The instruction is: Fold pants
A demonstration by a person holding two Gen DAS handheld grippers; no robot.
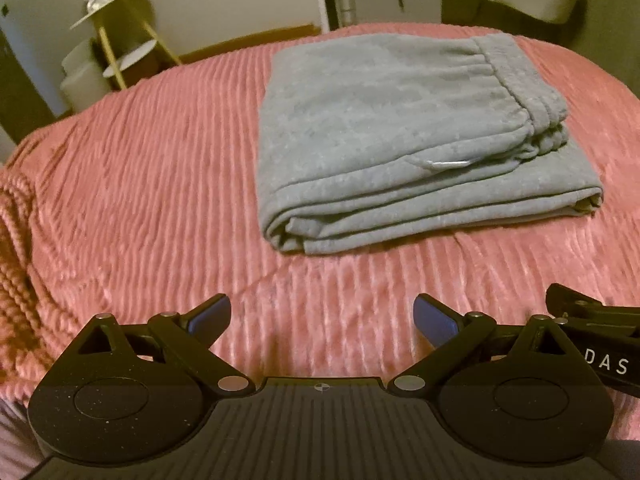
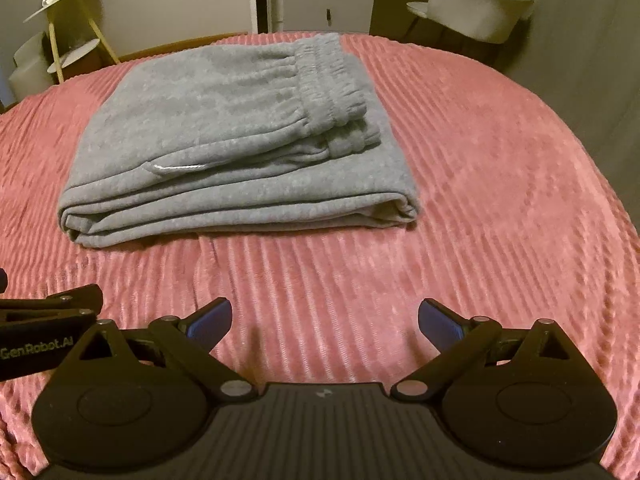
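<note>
A pink ribbed bedspread point(image 1: 160, 184) covers the bed, with pale cabinets and a gold shelf stand point(image 1: 116, 32) behind it. On the bedspread's far half lie the grey pants point(image 1: 400, 132), folded into a thick, tidy rectangle: stacked layers show along the near edge, the gathered elastic waistband point(image 2: 332, 80) runs along the right side, and a small light tag sits near the front. The left gripper point(image 1: 322, 318) and right gripper point(image 2: 325, 320) hang side by side above bare bedspread, well short of the pants, each spread wide and holding nothing.
</note>
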